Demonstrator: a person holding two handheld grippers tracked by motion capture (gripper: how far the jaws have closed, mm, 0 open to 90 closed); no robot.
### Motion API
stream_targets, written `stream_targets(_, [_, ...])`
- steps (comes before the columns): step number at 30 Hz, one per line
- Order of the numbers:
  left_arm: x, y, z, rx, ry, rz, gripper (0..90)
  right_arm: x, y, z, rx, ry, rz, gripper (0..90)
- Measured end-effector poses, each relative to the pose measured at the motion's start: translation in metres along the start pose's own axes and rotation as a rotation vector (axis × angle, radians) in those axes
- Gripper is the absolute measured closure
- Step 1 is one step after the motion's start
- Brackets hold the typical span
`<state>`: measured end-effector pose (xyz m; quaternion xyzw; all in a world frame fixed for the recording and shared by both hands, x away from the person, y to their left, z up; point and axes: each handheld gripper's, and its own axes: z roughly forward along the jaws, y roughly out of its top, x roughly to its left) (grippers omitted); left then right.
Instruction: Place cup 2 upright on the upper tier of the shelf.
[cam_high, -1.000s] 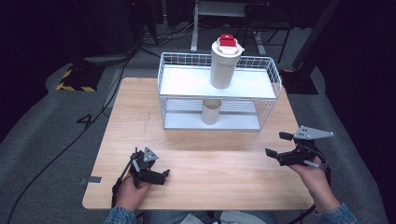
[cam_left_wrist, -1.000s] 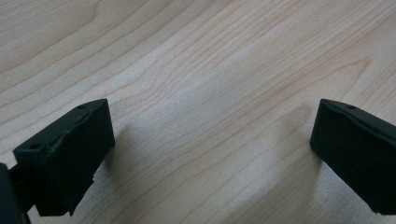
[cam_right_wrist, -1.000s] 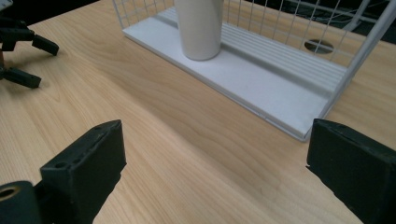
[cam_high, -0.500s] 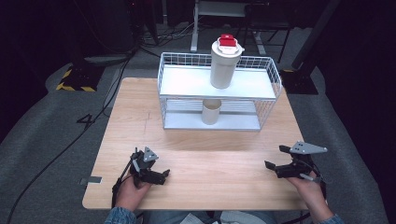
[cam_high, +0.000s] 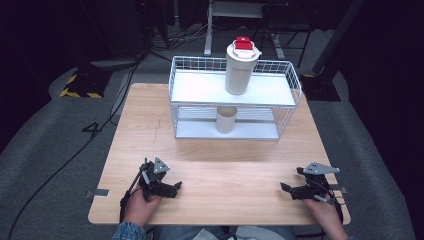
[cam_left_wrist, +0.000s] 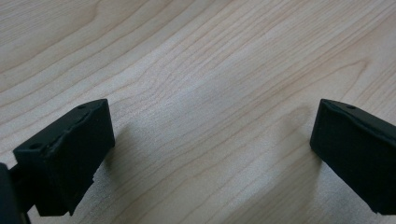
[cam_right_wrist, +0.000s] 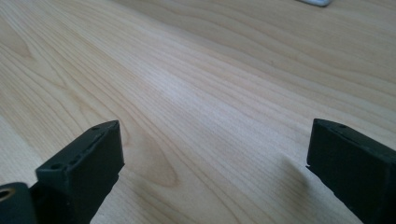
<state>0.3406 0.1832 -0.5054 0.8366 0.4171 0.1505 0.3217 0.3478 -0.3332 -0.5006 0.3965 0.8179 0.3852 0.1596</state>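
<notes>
A pale wooden tabletop with fine, wavy grain carries a white wire-mesh rack with two flat white shelves, set toward its far edge. On the upper shelf stands an upright, tall cream cylindrical canister with a red cap; on the lower shelf, directly under it, stands a shorter beige open-topped cylindrical cup.

Near the front edge, the left claw lies low on the wood at the left, held in a hand, its jaws pointing toward the tabletop's middle. In the left gripper view its matte black, blocky jaws are spread wide with bare grain between them, gripping nothing.

The right claw sits at the front right corner in the other hand, a grey three-cornered plate on top. In the right gripper view its jaws are likewise spread wide over bare wood, empty.

Both claws are well apart from the rack.
</notes>
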Motion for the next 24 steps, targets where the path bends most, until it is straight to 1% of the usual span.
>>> stream_targets(2, [0.0, 0.0, 0.0, 0.0, 0.0, 0.0, 0.3, 0.0012, -0.0023, 0.0019, 0.007, -0.013, -0.003, 4.1])
stream_targets(3, [0.0, 0.0, 0.0, 0.0, 0.0, 0.0, 0.3, 0.0018, -0.0025, 0.0025, 0.021, -0.02, -0.007, 4.0])
stream_targets(6, [0.0, 0.0, 0.0, 0.0, 0.0, 0.0, 0.3, 0.0038, -0.0027, 0.0026, 0.02, -0.037, -0.019, 4.0])
stream_targets(8, [0.0, 0.0, 0.0, 0.0, 0.0, 0.0, 0.3, 0.0047, -0.0025, 0.0036, 0.035, -0.038, -0.022, 4.0])
stream_targets(9, [0.0, 0.0, 0.0, 0.0, 0.0, 0.0, 0.3, 0.0054, -0.0024, 0.0049, 0.055, -0.036, -0.023, 4.0])
stream_targets(10, [-0.0001, 0.0, 0.0, 0.001, 0.0, -0.001, 0.3, 0.0062, -0.0023, 0.0053, 0.059, -0.044, -0.029, 3.7])
stream_targets(13, [-0.0001, -0.0001, 0.0, 0.0, 0.0, -0.001, 0.3, 0.009, -0.002, 0.0062, 0.06, -0.063, -0.009, 1.9])
stream_targets(15, [0.0, 0.0, 0.0, 0.0, 0.0, 0.0, 0.3, 0.0104, -0.002, 0.0068, 0.07, -0.064, -0.007, 0.0])
stream_targets(24, [0.0001, 0.0, 0.0, 0.0, 0.0, 0.0, 0.3, 0.0105, -0.0021, 0.0066, 0.07, -0.064, -0.006, 0.0])
